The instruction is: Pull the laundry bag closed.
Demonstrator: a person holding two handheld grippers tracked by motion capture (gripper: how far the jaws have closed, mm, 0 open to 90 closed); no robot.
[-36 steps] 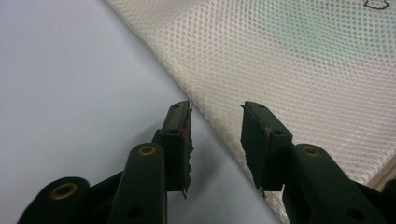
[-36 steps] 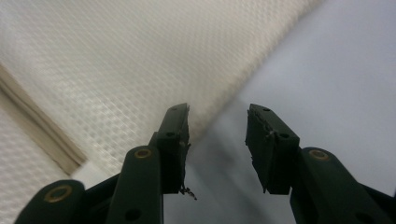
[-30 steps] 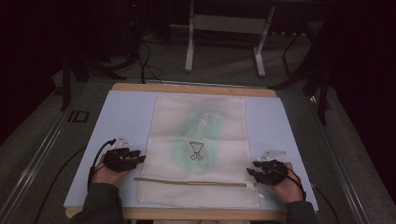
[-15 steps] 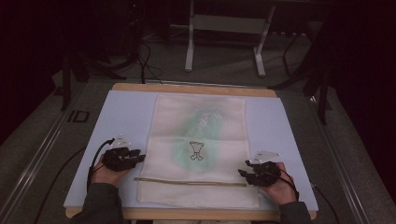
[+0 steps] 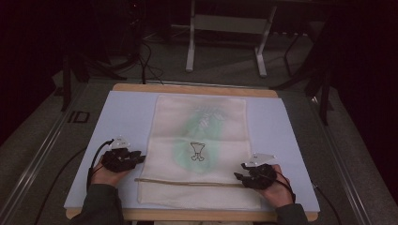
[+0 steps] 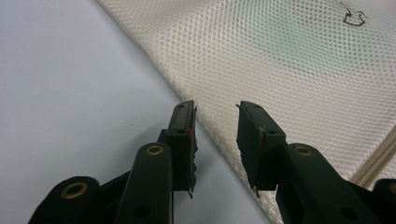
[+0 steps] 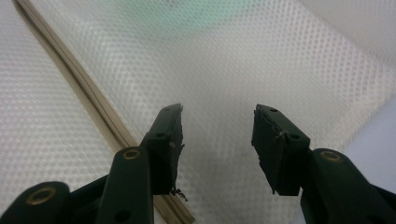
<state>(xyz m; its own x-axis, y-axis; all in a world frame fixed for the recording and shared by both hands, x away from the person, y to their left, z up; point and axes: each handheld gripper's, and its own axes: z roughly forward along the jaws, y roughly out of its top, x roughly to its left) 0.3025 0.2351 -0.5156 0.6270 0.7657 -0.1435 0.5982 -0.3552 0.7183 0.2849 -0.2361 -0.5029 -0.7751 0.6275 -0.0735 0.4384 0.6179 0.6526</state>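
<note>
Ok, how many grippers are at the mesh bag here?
2. The left gripper sits at the left edge of the mesh bag, jaws apart with nothing pinched. The right gripper sits at the bag's right edge near the drawstring band, jaws open too.

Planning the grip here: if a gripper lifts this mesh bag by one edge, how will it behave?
The mesh bag lies flat with fine open weave, so it would probably droop limply and weigh little. Its tan band may stiffen that strip slightly. It should not roll.
</note>
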